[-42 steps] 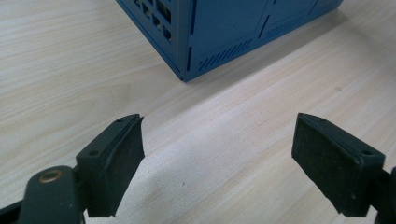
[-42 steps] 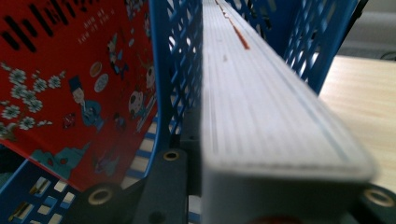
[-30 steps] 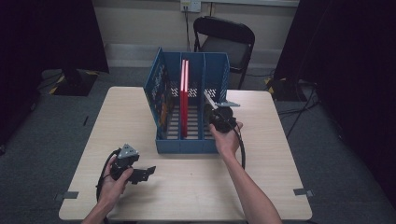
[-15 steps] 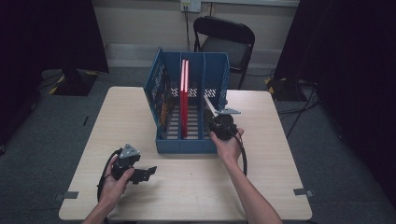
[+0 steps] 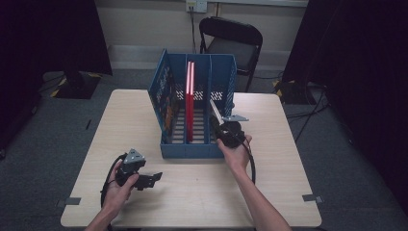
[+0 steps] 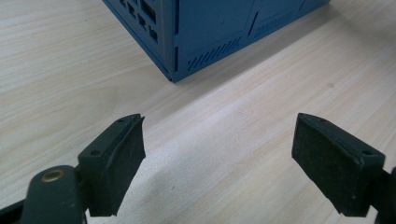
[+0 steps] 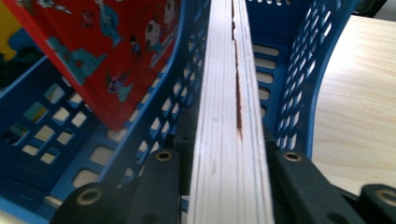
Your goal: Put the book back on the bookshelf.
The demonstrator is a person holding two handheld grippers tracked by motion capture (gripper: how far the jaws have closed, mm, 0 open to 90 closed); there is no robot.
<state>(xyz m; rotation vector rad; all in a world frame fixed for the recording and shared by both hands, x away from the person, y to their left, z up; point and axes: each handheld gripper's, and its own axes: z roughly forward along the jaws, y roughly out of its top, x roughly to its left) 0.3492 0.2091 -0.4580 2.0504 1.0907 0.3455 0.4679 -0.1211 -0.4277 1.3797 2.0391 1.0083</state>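
Right gripper (image 5: 217, 119), jaws clamping a book (image 7: 231, 116), has drawn back from the rack (image 5: 197, 149); left gripper (image 6: 219, 154) gapes wide.

Pale wooden table (image 5: 192, 197) under a blue file rack (image 5: 195, 147), perhaps plastic.

dim room, table (image 5: 192, 192) evenly lit from above; glare on red book (image 5: 190, 79); close-ups soft.

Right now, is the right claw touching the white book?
Touching. In the right gripper view, the right claw has both black jaws pressed flat against the sides of the white book, with no gap.
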